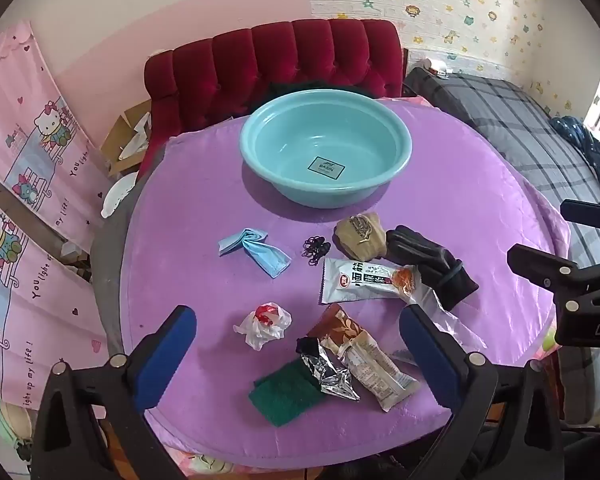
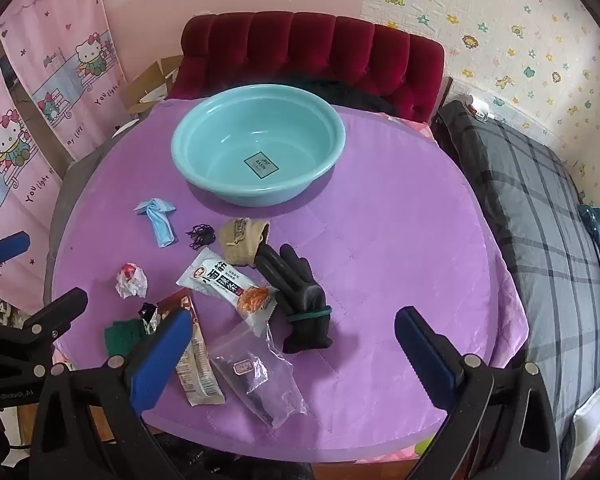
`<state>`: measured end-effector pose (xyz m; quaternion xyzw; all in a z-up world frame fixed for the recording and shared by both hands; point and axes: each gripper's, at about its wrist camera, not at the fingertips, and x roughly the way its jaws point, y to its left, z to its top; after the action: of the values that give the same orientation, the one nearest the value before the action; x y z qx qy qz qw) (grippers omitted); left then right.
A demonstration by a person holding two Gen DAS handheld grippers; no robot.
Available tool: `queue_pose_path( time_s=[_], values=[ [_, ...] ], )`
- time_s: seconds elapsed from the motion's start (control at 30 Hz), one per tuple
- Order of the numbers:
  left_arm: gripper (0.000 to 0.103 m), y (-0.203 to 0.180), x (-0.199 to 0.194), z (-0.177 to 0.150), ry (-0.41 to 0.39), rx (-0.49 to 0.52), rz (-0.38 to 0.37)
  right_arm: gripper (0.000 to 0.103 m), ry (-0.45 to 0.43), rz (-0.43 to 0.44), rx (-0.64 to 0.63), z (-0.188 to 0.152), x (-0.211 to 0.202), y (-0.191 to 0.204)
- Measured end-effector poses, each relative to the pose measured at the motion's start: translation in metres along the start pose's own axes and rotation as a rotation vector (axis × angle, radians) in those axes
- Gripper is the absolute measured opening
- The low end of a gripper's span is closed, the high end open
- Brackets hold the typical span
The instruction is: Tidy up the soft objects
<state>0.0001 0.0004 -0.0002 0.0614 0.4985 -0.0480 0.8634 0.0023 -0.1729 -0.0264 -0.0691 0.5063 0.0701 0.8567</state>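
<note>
Soft items lie scattered on the purple table cover: a blue face mask (image 1: 256, 250), black hair ties (image 1: 315, 248), a beige sock (image 1: 360, 236), black gloves (image 1: 432, 268) (image 2: 300, 296), a white snack packet (image 1: 364, 280), crumpled white plastic (image 1: 264, 322), a brown wrapper (image 1: 368, 356), foil (image 1: 332, 372), a green scouring pad (image 1: 284, 394) and a clear zip bag (image 2: 260, 380). Behind them stands an empty teal basin (image 1: 284, 148) (image 2: 180, 152). My left gripper (image 1: 298, 320) hovers open above the near items. My right gripper (image 2: 293, 318) hangs open over the gloves and bag, holding nothing.
A red tufted headboard (image 1: 276, 60) stands behind the table. A bed with a grey plaid cover (image 2: 540, 220) runs along the right. On the left hang pink cartoon curtains (image 1: 28, 160), with cardboard boxes (image 1: 124, 140) on the floor.
</note>
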Motion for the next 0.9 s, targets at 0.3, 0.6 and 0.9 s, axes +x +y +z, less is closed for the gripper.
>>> queue_pose_path(
  time_s=[0.3, 0.6, 0.9],
  values=[
    [0.103, 0.0002, 0.001, -0.0006, -0.001, 0.0, 0.012, 0.103, 0.003, -0.012, 0.001, -0.0001, -0.0011, 0.0015],
    [0.103, 0.0032, -0.0029, -0.0006, -0.006, -0.006, 0.01, 0.103, -0.002, -0.004, 0.0, -0.0011, -0.0018, 0.0027],
    [0.103, 0.0037, -0.0042, -0.0012, -0.011, -0.009, 0.008, 0.103, -0.002, -0.003, 0.0, -0.0004, -0.0028, 0.0032]
  ],
)
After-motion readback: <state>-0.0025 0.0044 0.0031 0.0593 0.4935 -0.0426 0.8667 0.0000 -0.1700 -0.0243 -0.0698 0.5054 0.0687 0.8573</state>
